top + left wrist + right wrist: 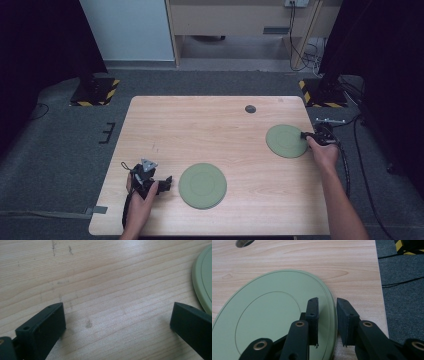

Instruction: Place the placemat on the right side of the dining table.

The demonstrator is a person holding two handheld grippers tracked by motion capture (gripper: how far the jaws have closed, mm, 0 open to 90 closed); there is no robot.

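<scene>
Left tool (pixel 167 183) gapes wide; right tool (pixel 327 301) stands slightly parted.

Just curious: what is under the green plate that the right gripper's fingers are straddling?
The plate lies on the wooden table; bare wood shows all round its rim. Whatever is directly beneath stays covered. One of the fingers sits over the rim, the other outside.

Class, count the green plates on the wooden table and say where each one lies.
2. One green plate lies near the front edge, beside the left hand-held gripper. The other green plate lies toward the right edge, its rim between the jaws of the right hand-held gripper.
</scene>
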